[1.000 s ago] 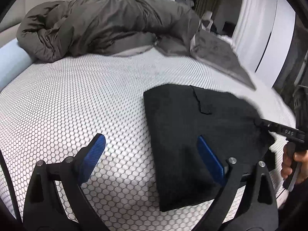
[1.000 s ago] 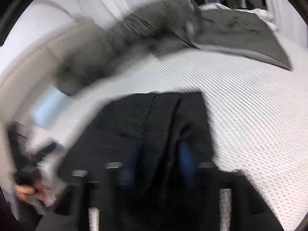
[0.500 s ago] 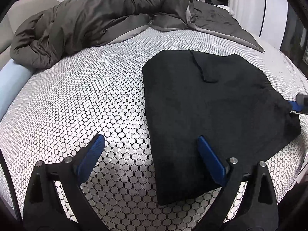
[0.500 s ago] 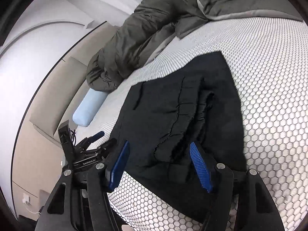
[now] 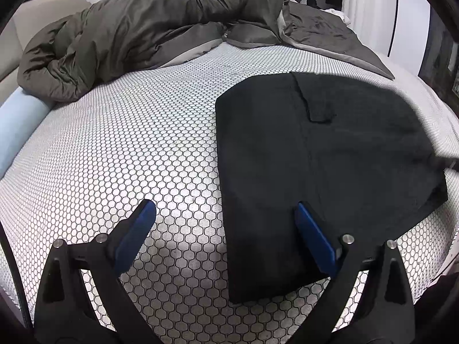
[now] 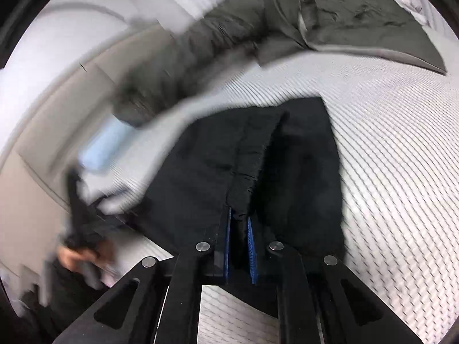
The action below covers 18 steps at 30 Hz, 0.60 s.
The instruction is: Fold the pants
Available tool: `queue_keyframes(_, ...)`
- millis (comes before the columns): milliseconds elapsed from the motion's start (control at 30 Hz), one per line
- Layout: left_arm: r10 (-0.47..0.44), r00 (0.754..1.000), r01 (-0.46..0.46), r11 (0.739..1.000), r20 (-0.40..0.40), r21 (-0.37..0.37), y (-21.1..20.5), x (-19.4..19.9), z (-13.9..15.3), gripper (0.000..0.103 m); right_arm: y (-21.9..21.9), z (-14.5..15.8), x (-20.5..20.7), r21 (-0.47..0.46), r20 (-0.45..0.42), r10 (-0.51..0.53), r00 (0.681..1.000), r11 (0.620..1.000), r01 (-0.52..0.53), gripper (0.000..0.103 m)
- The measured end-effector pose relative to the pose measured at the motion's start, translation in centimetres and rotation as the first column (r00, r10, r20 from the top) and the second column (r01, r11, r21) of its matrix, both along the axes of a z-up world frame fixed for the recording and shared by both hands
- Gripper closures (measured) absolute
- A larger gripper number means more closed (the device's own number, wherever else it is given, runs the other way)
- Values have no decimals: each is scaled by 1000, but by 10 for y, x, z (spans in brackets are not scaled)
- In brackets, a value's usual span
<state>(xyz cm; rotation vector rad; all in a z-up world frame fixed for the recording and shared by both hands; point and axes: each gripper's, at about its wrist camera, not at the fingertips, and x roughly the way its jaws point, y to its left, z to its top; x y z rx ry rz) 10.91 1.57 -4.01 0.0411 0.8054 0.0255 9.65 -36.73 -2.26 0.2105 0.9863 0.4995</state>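
The bed (image 5: pixel 143 132) gives a broad flat surface, so the pants (image 5: pixel 330 172) lie on it as a dark, partly folded slab. The right gripper (image 6: pixel 239 238) pinches a raised ridge of cloth, likely to carry a fold over. The left gripper (image 5: pixel 226 229) hovers spread wide, holding nothing, straddling the pants' edge.

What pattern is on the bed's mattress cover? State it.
A white cover with a black honeycomb hexagon pattern, clearest in the left wrist view.

Left tool (image 5: pixel 223 223) spread wide, right tool (image 6: pixel 239 225) nearly closed, pinching fabric
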Motion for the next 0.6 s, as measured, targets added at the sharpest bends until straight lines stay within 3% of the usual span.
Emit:
queue_keyframes(33, -3, 1000, 3, 1000, 2, 0, 0, 0, 0, 7, 2, -15, 4, -63, -51, -9, 999, 998, 5, 90)
queue_keyframes(67, -2, 1000, 2, 1000, 2, 1, -2, 0, 1, 7, 1, -21, 7, -61, -69, -18, 997, 998, 14, 89)
queue_keyframes(133, 6, 1000, -6, 1000, 8, 13, -4, 0, 2, 7, -3, -10, 6, -26, -41, -29, 999, 999, 28, 76)
queue_keyframes(200, 0, 1000, 0, 1000, 14, 25, -6, -1, 4, 7, -8, 3, 0, -35, 17, -56, 998, 998, 56, 40)
queue_keyframes(233, -3, 1000, 3, 1000, 17, 31, -8, -1, 4, 7, -12, 8, -2, -31, 46, -75, 996, 997, 76, 38)
queue_keyframes(367, -9, 1000, 8, 999, 23, 47, -12, -3, 6, 7, -24, 5, -1, 6, 30, -115, 993, 993, 115, 37)
queue_keyframes(567, -29, 999, 27, 999, 42, 37, -16, -9, 13, 7, -12, -11, 14, 32, -13, -94, 995, 995, 94, 37)
queue_keyframes(600, -33, 998, 31, 999, 49, 39, -16, -11, 14, 7, -8, -12, 16, 25, -8, -87, 996, 996, 87, 41)
